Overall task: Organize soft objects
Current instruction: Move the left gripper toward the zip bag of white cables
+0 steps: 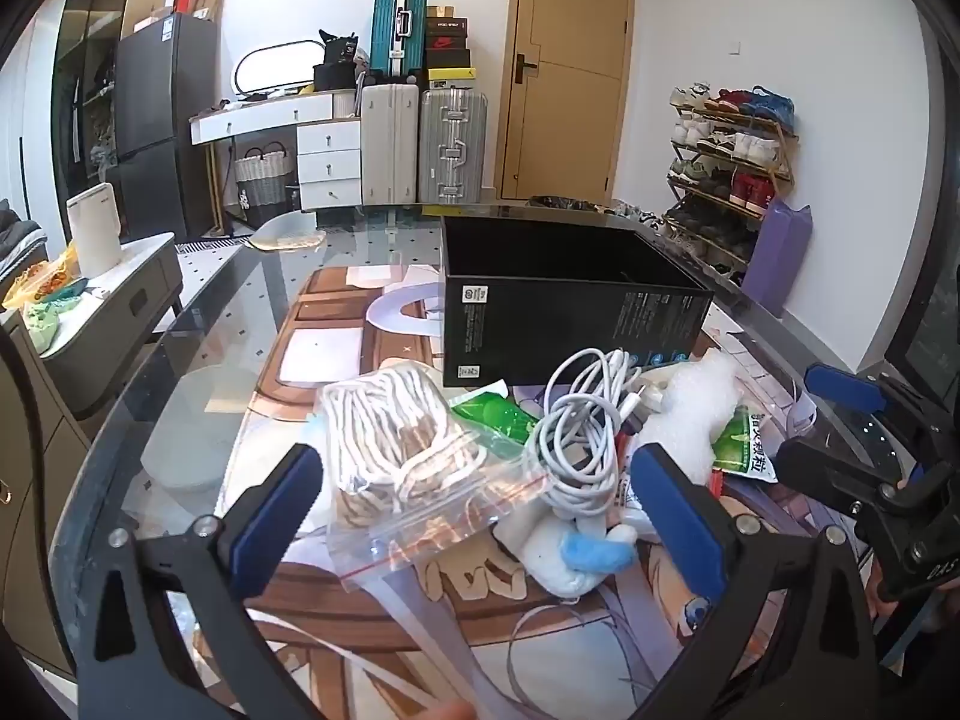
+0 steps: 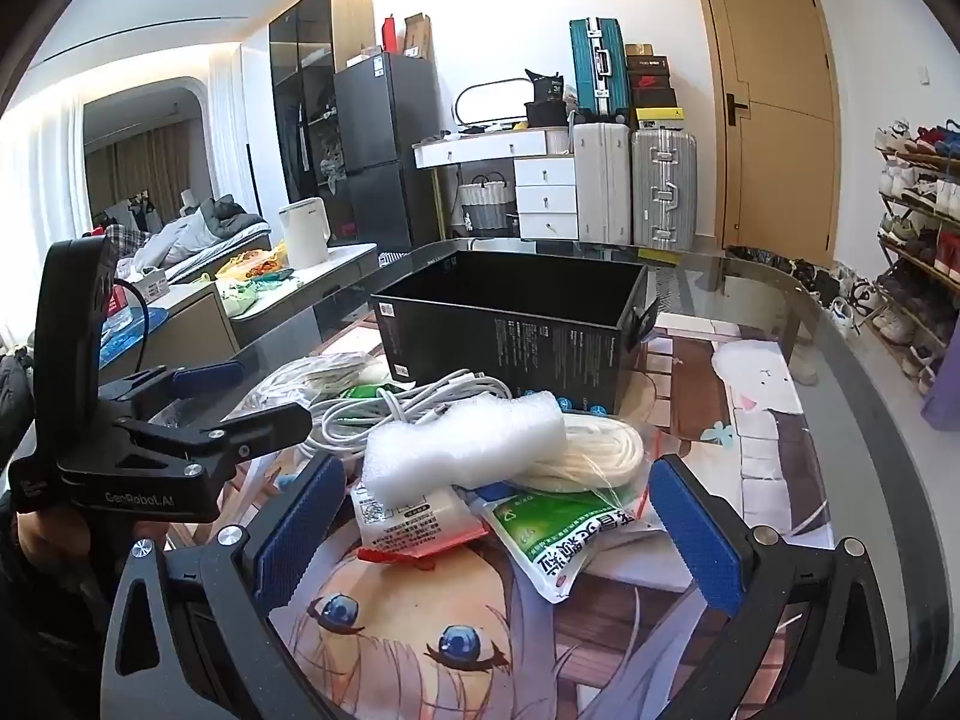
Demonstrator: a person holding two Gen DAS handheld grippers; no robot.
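Both tools are spread wide with nothing between the blue pads. The left tool [image 1: 474, 516] hovers over a zip bag of white rope [image 1: 396, 450], just beside a coiled white cable [image 1: 579, 420] and a small plush toy [image 1: 576, 552]. The right tool [image 2: 501, 531] sits low over the bubble wrap roll [image 2: 468, 444], which rests on a green sachet [image 2: 552, 540] and another rope bundle [image 2: 600, 456]. The whole pile lies on the glass surface [image 2: 780, 294] right in front of the open black box [image 2: 510, 330], over an anime-print mat [image 2: 420, 618].
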